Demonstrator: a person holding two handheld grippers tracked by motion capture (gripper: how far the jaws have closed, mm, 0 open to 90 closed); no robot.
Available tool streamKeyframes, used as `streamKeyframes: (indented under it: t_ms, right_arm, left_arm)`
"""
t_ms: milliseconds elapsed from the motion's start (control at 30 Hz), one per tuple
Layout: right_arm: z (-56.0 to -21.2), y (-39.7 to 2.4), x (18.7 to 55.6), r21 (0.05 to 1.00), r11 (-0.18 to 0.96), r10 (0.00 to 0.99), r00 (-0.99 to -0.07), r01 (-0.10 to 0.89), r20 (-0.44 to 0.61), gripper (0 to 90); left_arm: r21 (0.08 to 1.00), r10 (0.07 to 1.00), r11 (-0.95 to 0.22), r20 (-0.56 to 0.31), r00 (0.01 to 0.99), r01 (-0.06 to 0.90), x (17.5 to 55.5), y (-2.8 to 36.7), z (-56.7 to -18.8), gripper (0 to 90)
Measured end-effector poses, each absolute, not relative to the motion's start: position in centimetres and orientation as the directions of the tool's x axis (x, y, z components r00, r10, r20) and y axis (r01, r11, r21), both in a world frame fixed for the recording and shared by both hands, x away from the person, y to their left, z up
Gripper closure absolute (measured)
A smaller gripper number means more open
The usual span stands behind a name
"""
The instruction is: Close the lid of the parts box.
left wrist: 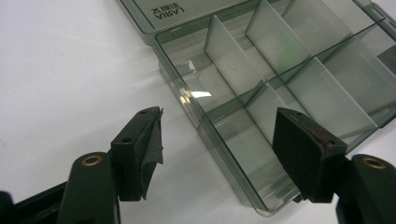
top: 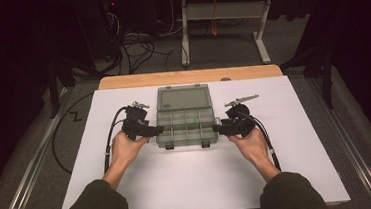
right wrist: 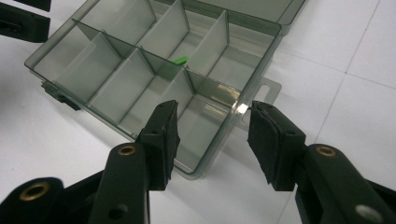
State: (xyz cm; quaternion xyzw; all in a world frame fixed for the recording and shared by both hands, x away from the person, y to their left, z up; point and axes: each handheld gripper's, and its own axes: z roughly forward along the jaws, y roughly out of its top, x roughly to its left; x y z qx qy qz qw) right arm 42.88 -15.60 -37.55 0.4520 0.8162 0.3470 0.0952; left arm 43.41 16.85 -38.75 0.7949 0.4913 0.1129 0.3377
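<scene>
Two pairs of jaws straddle the end walls of the open organizer box (top: 186, 123), one wall per gripper. The left gripper (left wrist: 217, 151) stands released, one jaw inside the corner compartment, one outside. The right gripper (right wrist: 212, 140) likewise brackets its wall without pressing. This symmetric approach suggests steadying or lifting the box from both ends. The box lies mid-surface (top: 190, 184), lid (top: 183, 97) folded flat behind it; a small green piece (right wrist: 180, 60) sits in an inner compartment.

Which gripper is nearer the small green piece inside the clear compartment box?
Right. The right gripper straddles the box's end nearest the small green piece; the left gripper straddles the opposite end.
</scene>
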Motion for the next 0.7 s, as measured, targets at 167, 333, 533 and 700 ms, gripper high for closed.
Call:
streamKeyframes:
  t_ms: [167, 333, 533, 700]
  right_arm:
    - [-37.3, -15.0, 43.5, 0.625, 0.356, 0.806, -0.566, 0.695, 0.170, 58.0]
    - [-37.0, -14.4, 44.2, 0.598, 0.354, 0.807, -0.557, 0.720, 0.194, 60.3]
    - [-36.9, -13.5, 45.3, 0.535, 0.364, 0.826, -0.529, 0.762, 0.193, 61.9]
    - [-36.9, -13.0, 46.4, 0.482, 0.361, 0.848, -0.496, 0.799, 0.186, 62.0]
  left_arm:
    - [0.650, 0.857, -0.291, -0.150, 0.493, 0.702, 43.7, 16.7, -38.5, 33.4]
    - [0.641, 0.858, -0.298, -0.146, 0.493, 0.708, 44.3, 16.5, -38.4, 33.4]
    - [0.637, 0.859, -0.292, -0.153, 0.489, 0.713, 45.1, 16.4, -38.3, 33.1]
    - [0.625, 0.861, -0.302, -0.145, 0.487, 0.720, 45.8, 16.3, -38.0, 32.5]
